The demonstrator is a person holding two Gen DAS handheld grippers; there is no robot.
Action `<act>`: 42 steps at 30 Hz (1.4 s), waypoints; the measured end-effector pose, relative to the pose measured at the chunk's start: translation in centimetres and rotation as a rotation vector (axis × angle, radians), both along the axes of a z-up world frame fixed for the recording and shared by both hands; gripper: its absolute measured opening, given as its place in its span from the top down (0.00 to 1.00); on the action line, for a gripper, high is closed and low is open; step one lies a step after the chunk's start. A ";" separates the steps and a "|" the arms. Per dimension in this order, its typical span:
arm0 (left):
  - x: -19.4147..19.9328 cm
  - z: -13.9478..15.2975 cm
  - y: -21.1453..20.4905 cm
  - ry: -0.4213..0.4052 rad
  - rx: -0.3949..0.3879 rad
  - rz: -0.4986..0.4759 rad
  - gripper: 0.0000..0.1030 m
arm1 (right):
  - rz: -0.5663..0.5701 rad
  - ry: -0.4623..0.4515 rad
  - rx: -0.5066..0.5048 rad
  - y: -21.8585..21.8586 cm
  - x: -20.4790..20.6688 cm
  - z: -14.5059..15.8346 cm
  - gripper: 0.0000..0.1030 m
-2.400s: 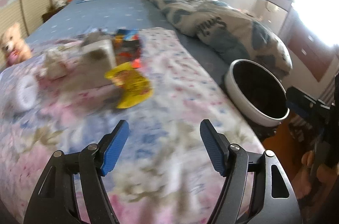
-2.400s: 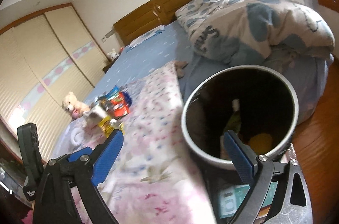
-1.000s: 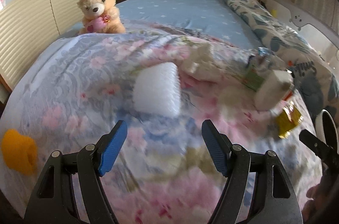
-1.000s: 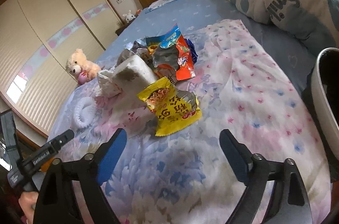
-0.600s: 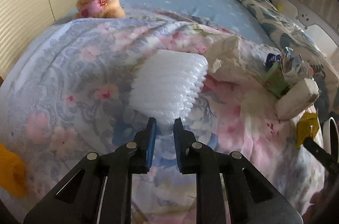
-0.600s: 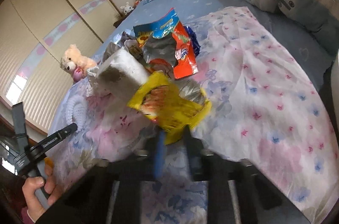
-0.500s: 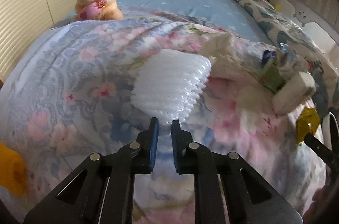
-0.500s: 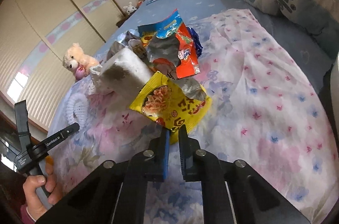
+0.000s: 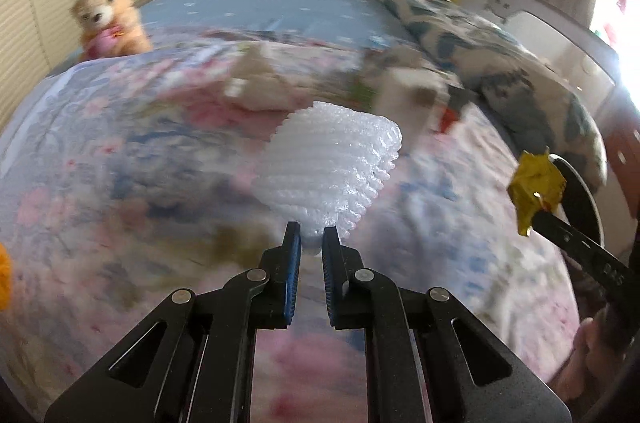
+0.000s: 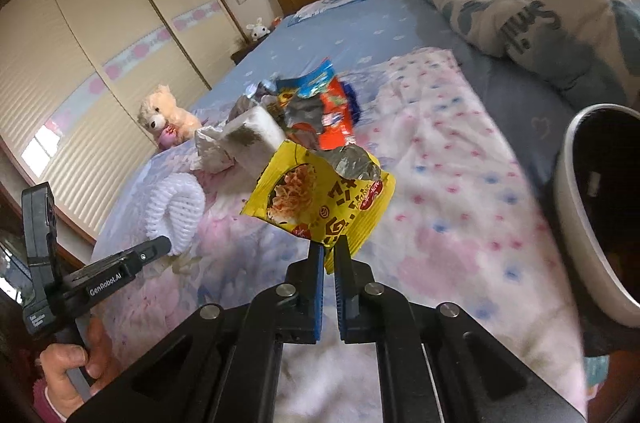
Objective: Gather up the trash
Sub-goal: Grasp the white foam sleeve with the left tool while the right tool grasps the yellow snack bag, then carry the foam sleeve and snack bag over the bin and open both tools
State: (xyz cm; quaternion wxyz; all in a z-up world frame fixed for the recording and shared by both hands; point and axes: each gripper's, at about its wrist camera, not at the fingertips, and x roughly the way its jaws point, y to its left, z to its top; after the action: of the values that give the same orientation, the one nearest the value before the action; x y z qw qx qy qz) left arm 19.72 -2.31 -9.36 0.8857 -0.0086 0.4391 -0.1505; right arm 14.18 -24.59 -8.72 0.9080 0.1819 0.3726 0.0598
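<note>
both grippers loaded, nothing dropped off yet this round as far as i can see. left gripper (image 9: 307, 247) is pinched tight on the lower edge of the white foam fruit net (image 9: 334, 167); the net sticks up and forward from the pads, looks lifted off the floral blanket (image 9: 120, 183). right gripper (image 10: 328, 257) is clamped on the bottom corner of the yellow noodle wrapper (image 10: 320, 203), which hangs open above the jaws with its torn silver top facing the camera.

trash bin (image 10: 588, 223) sits at the bed edge just right of the right gripper, mouth open, interior too dark to read. in the left wrist view the wrapper shows against the bin's rim, so that one is near the drop; the foam net is farther from it, across the blanket.

still left on the bed: white tissue block (image 10: 252, 137), crumpled paper (image 10: 212, 151), orange-blue snack bags (image 10: 324, 103) in a pile mid-bed. teddy bear (image 10: 164, 117) beyond it, not trash i'd say.

judgement: early-to-mid task. next is carry both to the bin and release, then return for the pile.
</note>
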 end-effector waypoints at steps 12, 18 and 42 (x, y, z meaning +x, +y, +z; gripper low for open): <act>-3.8 1.9 -8.7 -0.029 -0.007 -0.200 0.91 | -0.134 -0.022 -0.017 -6.9 -6.4 1.2 0.96; -5.1 2.7 -13.7 -0.041 -0.001 -0.309 0.91 | -0.224 -0.022 -0.021 -11.0 -9.0 1.7 0.96; -6.6 3.3 -25.7 -0.054 0.046 -0.500 0.91 | -0.343 0.010 -0.013 -19.3 -11.4 1.7 0.96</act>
State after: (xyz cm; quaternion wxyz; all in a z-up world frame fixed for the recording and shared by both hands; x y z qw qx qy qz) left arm 13.12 -27.97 -6.05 0.8323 0.1245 0.4069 -0.3552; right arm 2.80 -43.92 -7.03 0.9042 0.2371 0.3411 -0.0994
